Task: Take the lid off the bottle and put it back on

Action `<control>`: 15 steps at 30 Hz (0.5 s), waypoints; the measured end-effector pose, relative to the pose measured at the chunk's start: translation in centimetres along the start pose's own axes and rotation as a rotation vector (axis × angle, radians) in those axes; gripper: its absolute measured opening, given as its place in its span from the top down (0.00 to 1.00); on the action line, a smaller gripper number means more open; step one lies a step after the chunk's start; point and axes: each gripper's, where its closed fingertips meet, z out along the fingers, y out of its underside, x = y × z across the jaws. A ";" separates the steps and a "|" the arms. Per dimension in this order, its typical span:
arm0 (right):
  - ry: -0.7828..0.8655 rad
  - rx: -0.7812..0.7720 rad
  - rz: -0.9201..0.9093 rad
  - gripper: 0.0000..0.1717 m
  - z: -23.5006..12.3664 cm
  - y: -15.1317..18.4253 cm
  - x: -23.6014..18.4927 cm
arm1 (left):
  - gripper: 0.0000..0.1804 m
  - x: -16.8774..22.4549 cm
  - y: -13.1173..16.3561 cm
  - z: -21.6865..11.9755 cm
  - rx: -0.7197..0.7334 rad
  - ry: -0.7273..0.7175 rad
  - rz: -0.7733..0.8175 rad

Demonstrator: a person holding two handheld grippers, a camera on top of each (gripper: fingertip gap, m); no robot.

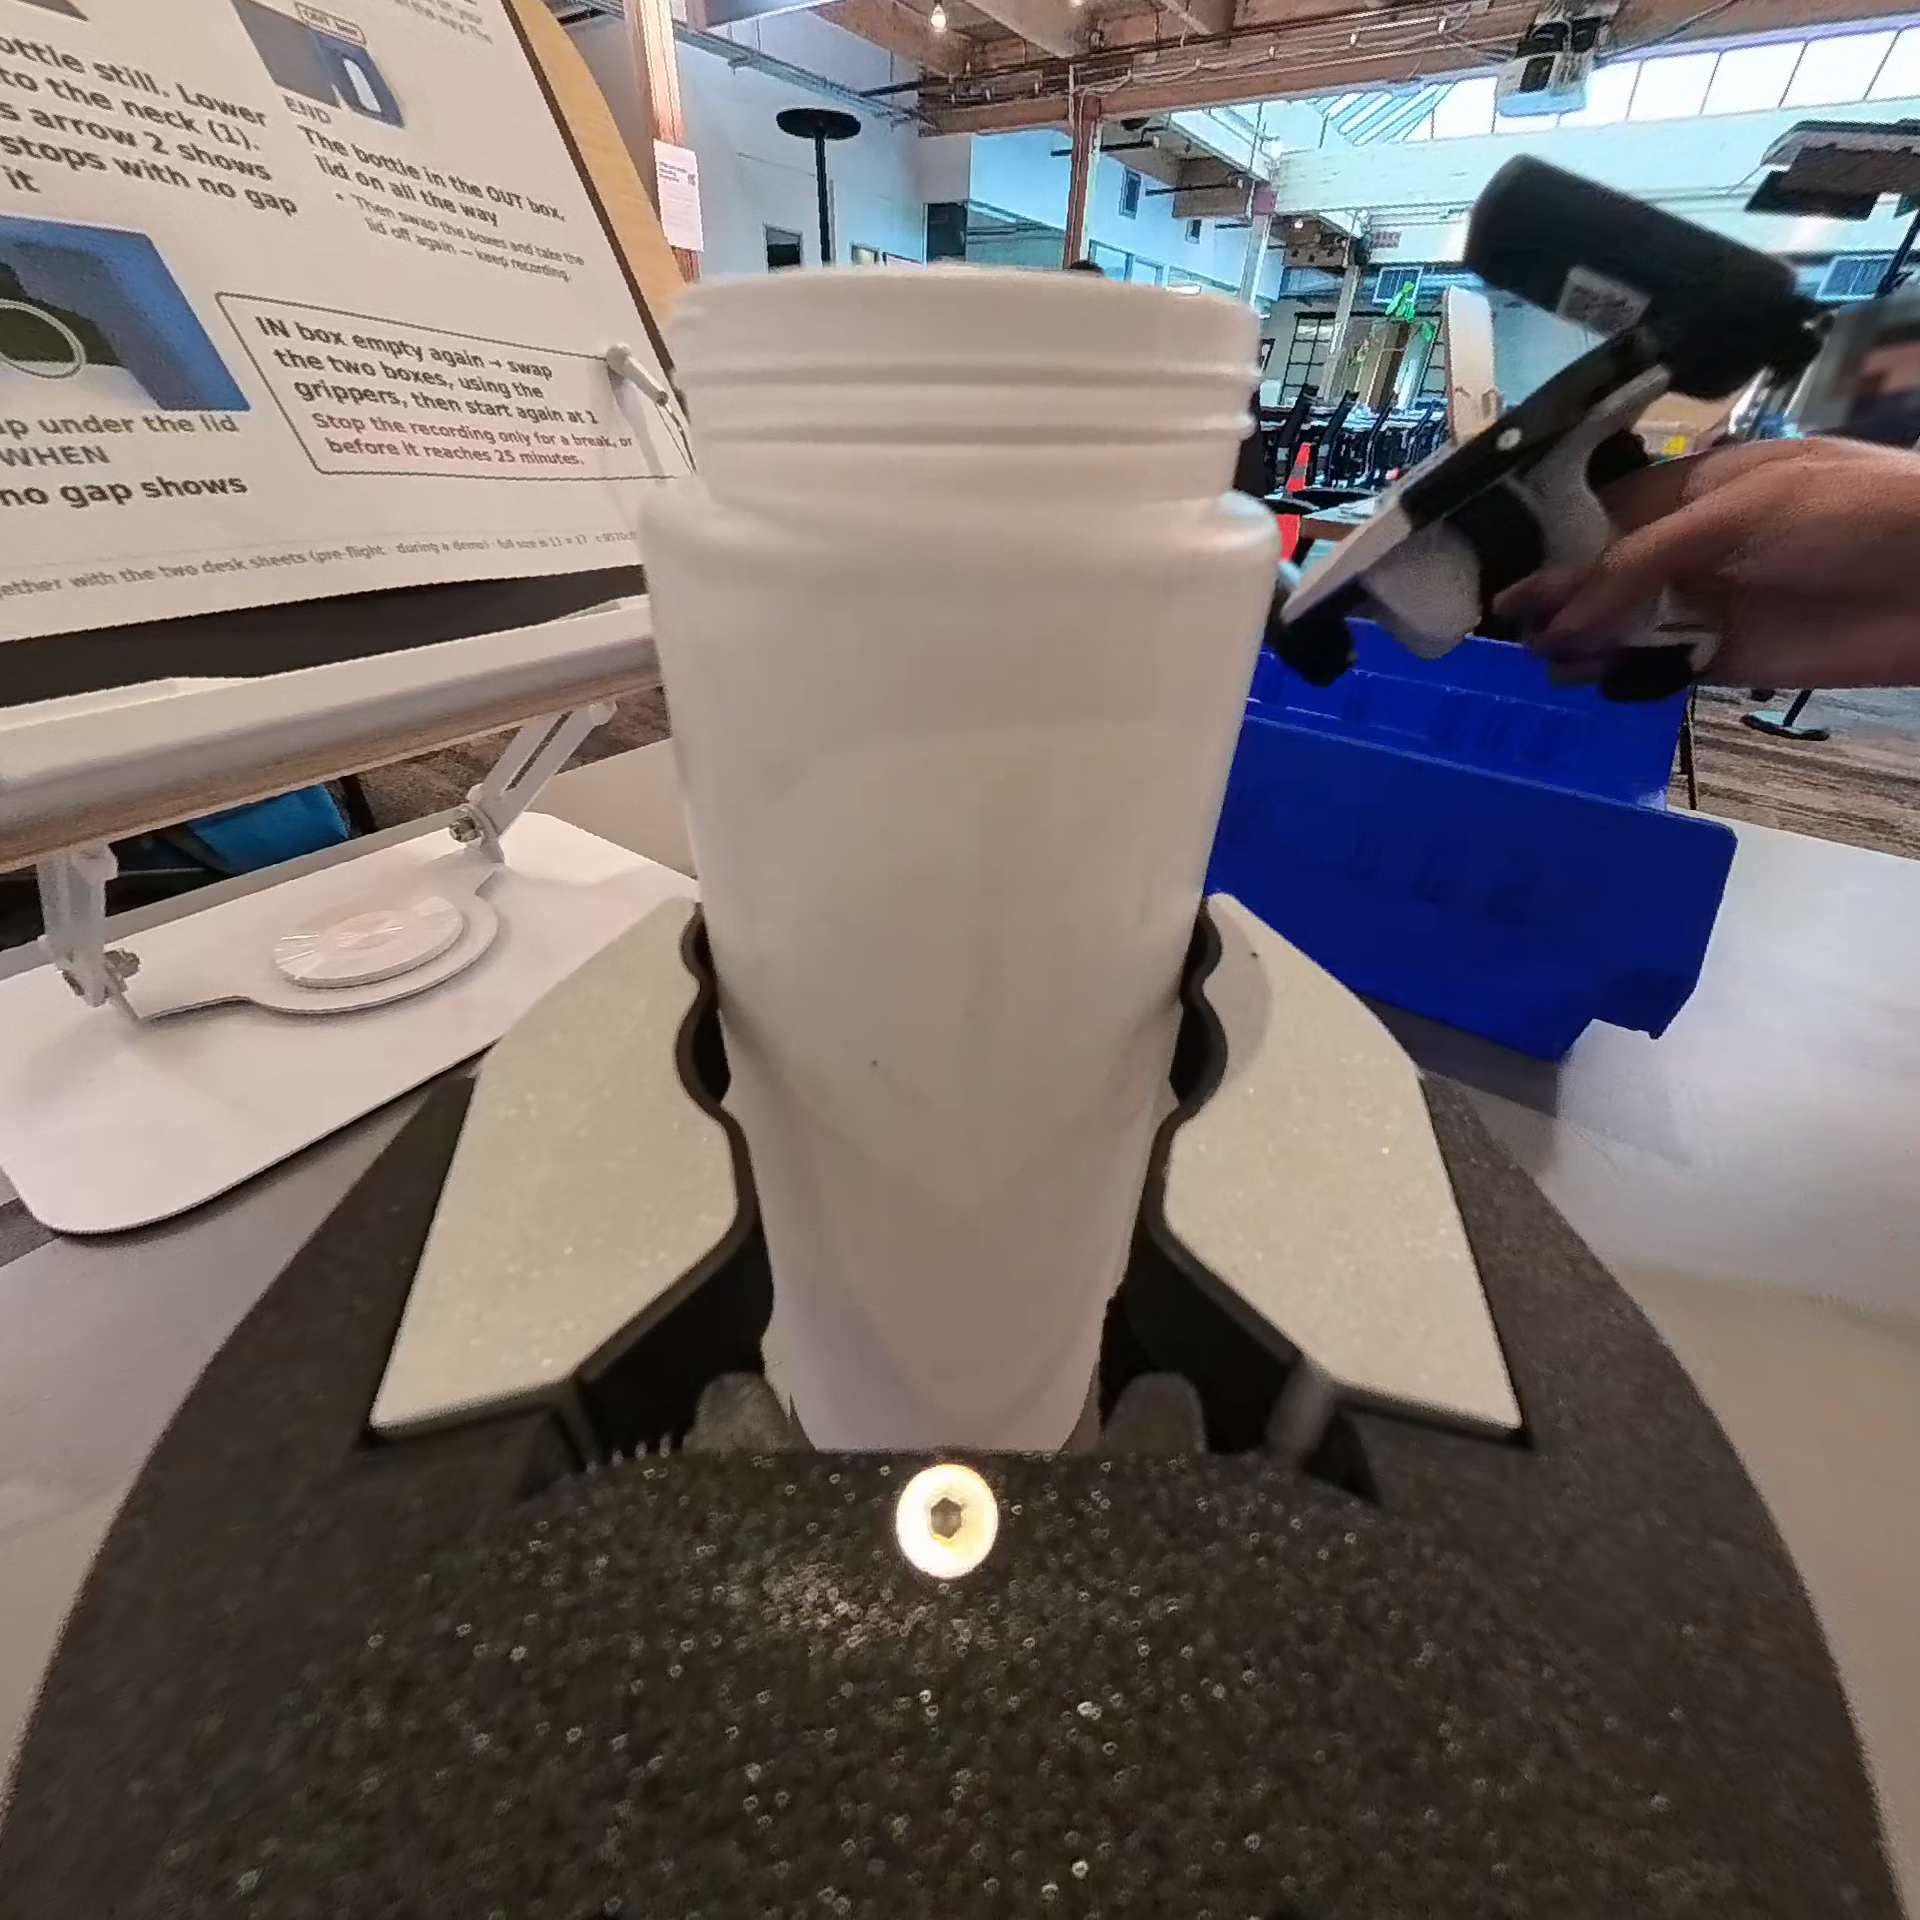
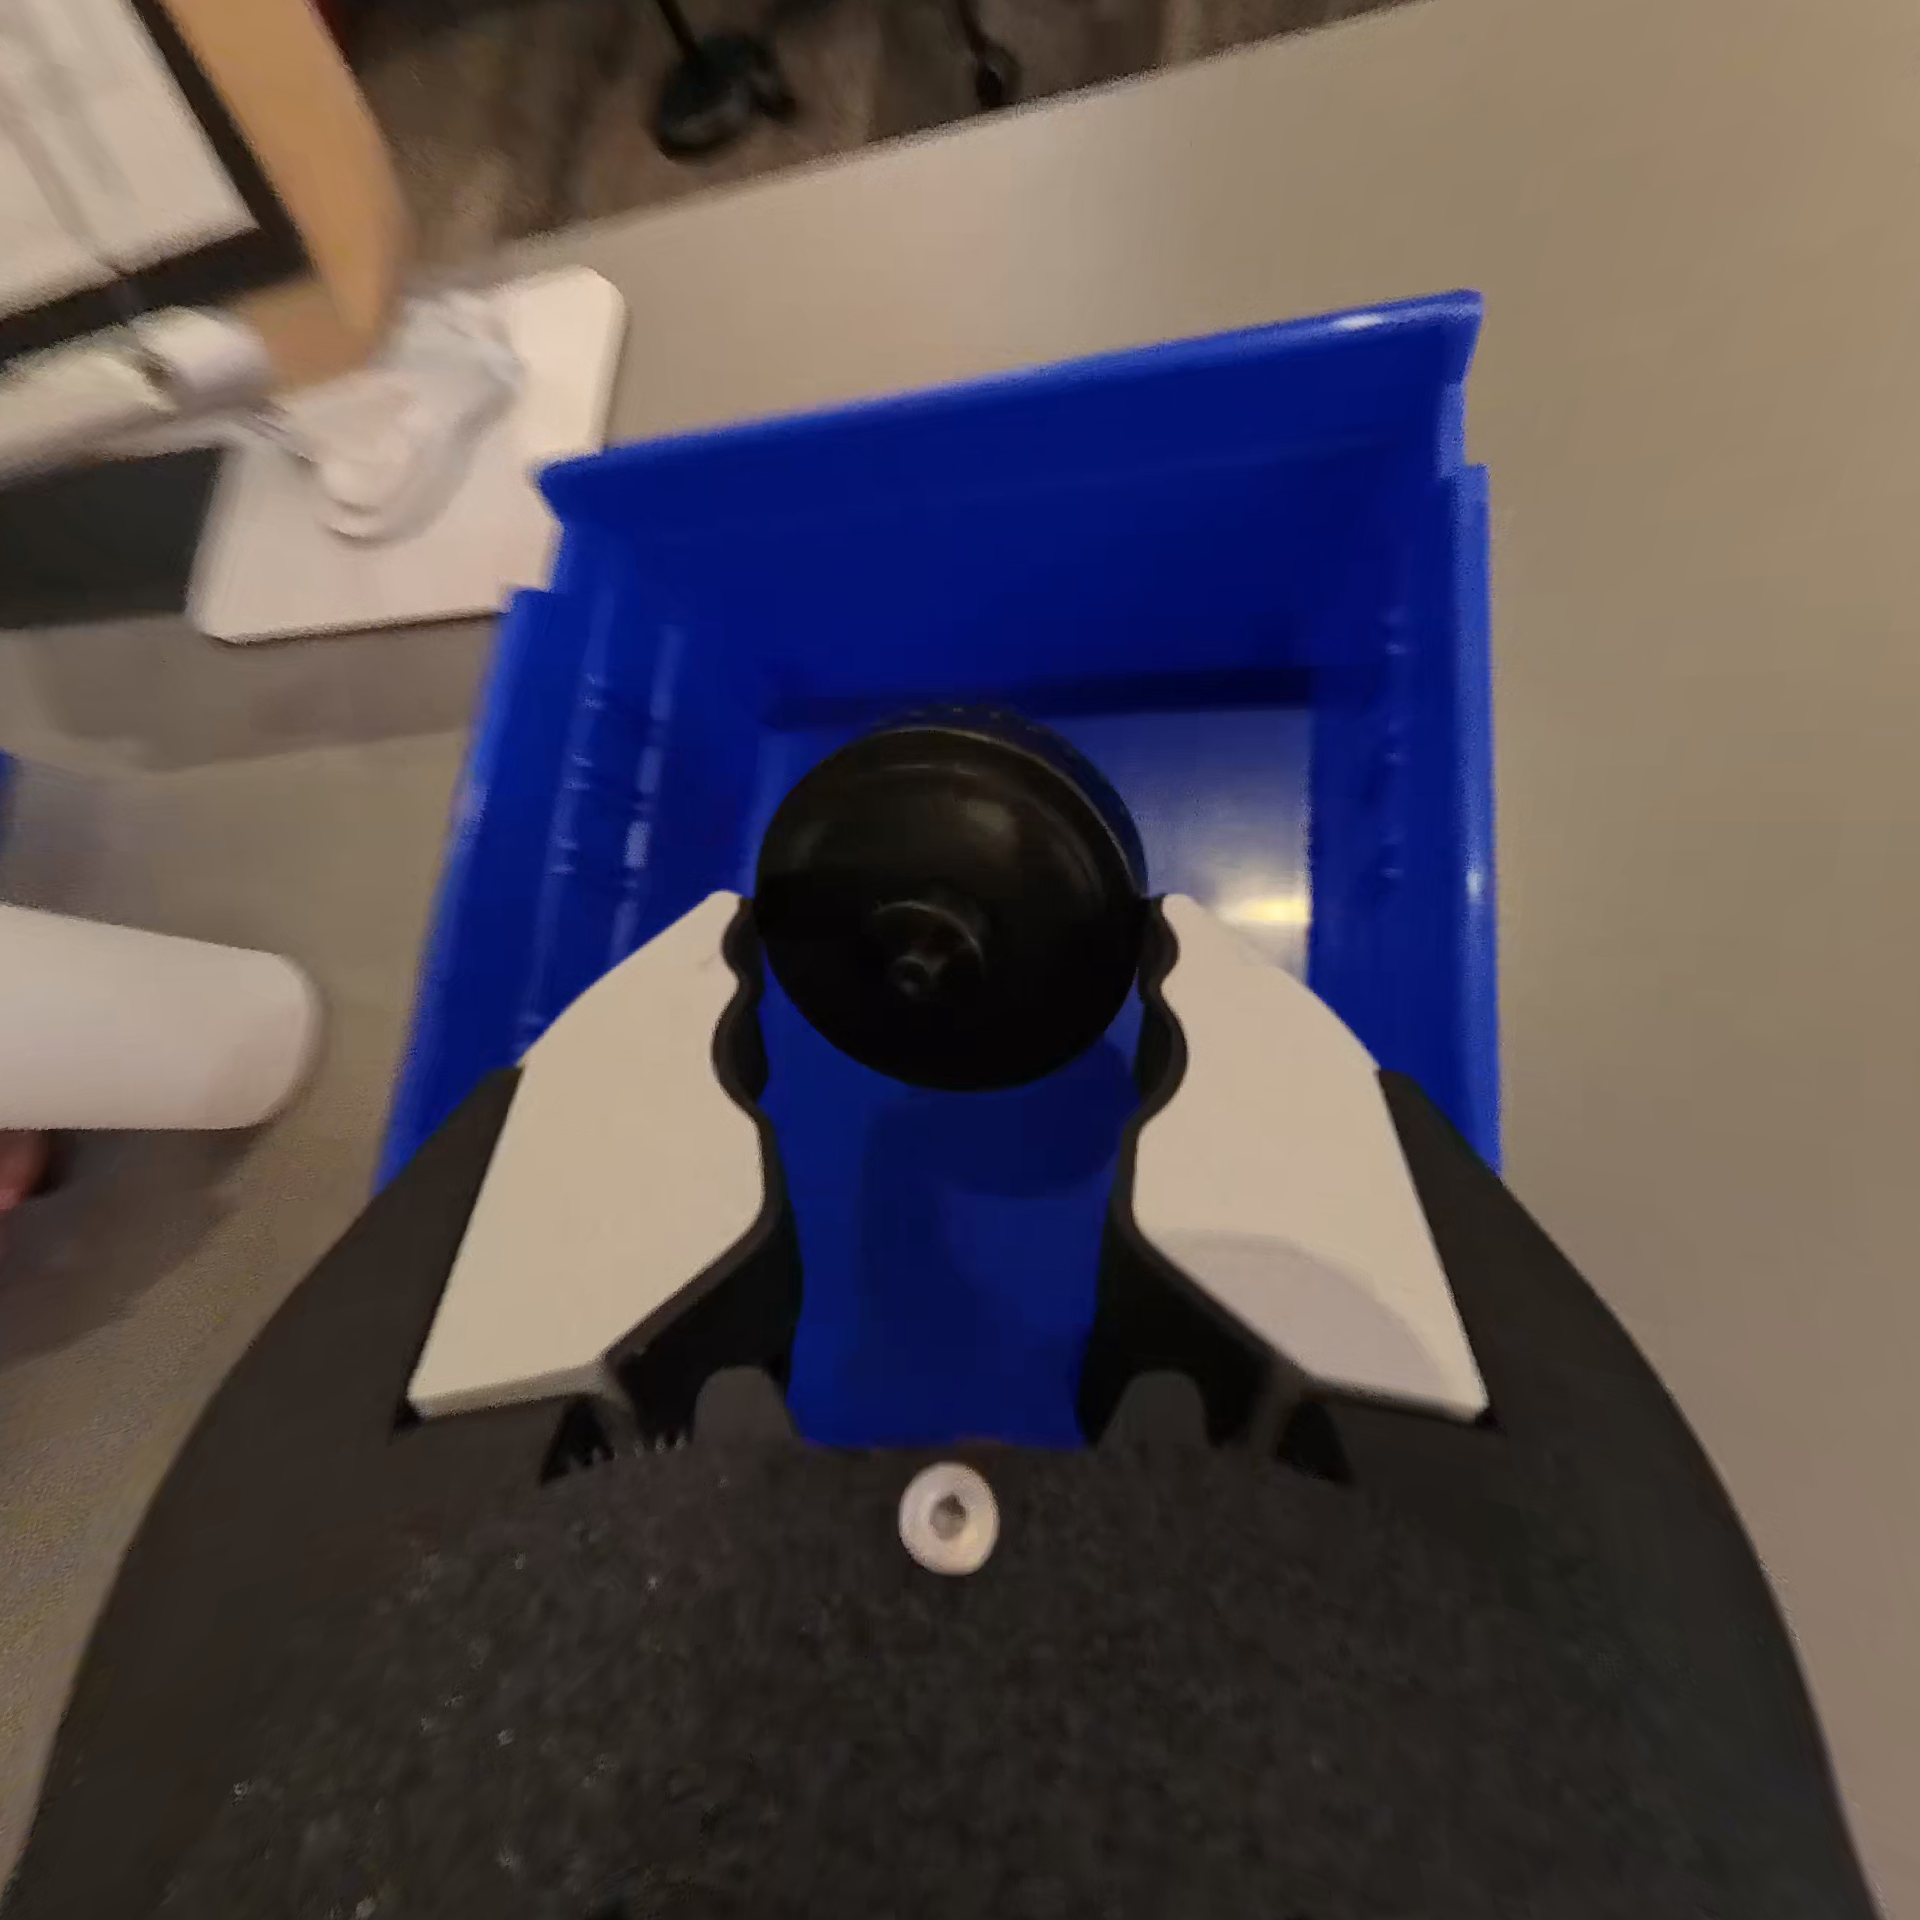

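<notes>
My left gripper (image 1: 951, 966) is shut on a white bottle (image 1: 956, 727) and holds it upright by its lower body, both pads pressed on its sides. The bottle's threaded neck (image 1: 961, 364) is bare, with no lid on it. My right gripper (image 2: 948, 935) is shut on the round black lid (image 2: 940, 904), held at the fingertips above the inside of a blue bin (image 2: 1039, 499). The left wrist view shows the right gripper (image 1: 1507, 499) to the right of the bottle, held by a hand (image 1: 1766, 561). The white bottle also shows at the left edge of the right wrist view (image 2: 156, 1018).
The blue bin (image 1: 1455, 852) stands on the grey table (image 1: 1714, 1143), right of the bottle. An instruction board (image 1: 260, 312) on a white stand (image 1: 208, 1039) stands to the left; it also shows blurred in the right wrist view (image 2: 395, 436). An open hall lies beyond.
</notes>
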 end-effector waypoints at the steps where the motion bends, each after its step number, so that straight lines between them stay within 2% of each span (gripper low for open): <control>1: 0.065 -0.043 -0.023 0.59 0.6 0.4 0.7 | 0.53 0.0 0.0 0.0 0.000 0.000 0.000; 4: 0.160 -0.228 -0.044 0.59 3.2 2.1 1.4 | 0.53 0.0 0.0 0.0 -0.001 -0.001 0.000; 7: 0.206 -0.330 -0.073 0.59 6.0 2.8 1.7 | 0.53 0.0 0.1 0.0 -0.003 0.000 0.000; 15: 0.200 -0.447 -0.086 0.59 10.7 3.1 0.6 | 0.53 0.0 0.2 0.0 -0.012 0.002 0.003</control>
